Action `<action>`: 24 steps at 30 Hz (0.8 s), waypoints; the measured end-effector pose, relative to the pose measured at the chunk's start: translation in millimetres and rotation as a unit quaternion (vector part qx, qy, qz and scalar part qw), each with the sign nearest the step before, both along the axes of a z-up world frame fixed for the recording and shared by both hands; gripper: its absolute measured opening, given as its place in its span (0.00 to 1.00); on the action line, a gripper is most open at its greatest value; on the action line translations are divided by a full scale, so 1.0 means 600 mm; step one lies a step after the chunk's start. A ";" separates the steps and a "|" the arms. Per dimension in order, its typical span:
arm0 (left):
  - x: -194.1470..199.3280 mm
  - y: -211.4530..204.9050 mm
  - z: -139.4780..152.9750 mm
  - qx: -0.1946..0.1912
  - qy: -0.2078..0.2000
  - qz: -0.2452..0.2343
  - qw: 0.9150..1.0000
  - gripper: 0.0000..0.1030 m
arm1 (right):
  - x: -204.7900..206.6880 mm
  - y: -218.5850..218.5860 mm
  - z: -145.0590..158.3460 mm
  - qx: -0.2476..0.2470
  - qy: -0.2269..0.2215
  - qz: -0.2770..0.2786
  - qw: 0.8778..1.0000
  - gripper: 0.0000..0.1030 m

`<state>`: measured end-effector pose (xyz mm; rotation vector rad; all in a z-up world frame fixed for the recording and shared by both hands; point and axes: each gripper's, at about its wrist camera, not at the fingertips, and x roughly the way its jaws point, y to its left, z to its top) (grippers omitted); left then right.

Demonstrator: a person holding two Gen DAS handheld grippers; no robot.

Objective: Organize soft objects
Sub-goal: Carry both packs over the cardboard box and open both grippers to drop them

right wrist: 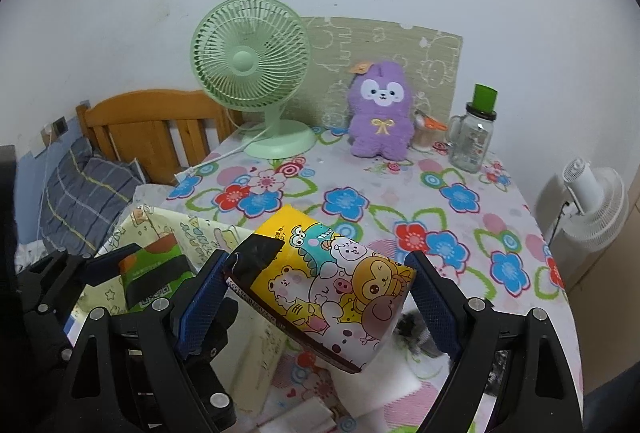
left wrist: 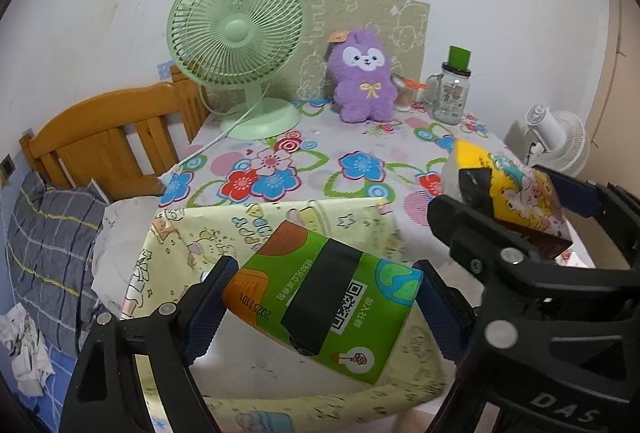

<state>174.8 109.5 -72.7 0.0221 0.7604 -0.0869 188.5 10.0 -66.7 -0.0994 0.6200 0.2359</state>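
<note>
My left gripper [left wrist: 320,297] is shut on a green tissue pack [left wrist: 324,301] and holds it over an open pale yellow cartoon-print box [left wrist: 208,233] at the table's near left. My right gripper [right wrist: 316,301] is shut on a yellow cartoon tissue pack [right wrist: 336,285] and holds it above the table's front, just right of the box. The right gripper with its yellow pack [left wrist: 516,193] shows at the right of the left wrist view. The left gripper with its green pack [right wrist: 156,273] shows at the lower left of the right wrist view. A purple plush toy [right wrist: 380,113] sits upright at the back.
A green desk fan [right wrist: 256,73] with its white cord stands back left on the flowered tablecloth [right wrist: 440,233]. A glass jar with green lid [right wrist: 474,137] stands back right. A wooden bed headboard [left wrist: 108,137] and pillow lie left, a white fan [right wrist: 592,201] right.
</note>
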 end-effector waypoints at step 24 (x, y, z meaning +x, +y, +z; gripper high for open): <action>0.023 0.071 -0.063 -0.011 0.061 0.037 0.997 0.99 | 0.046 0.115 -0.062 -0.037 0.032 0.085 0.995 0.88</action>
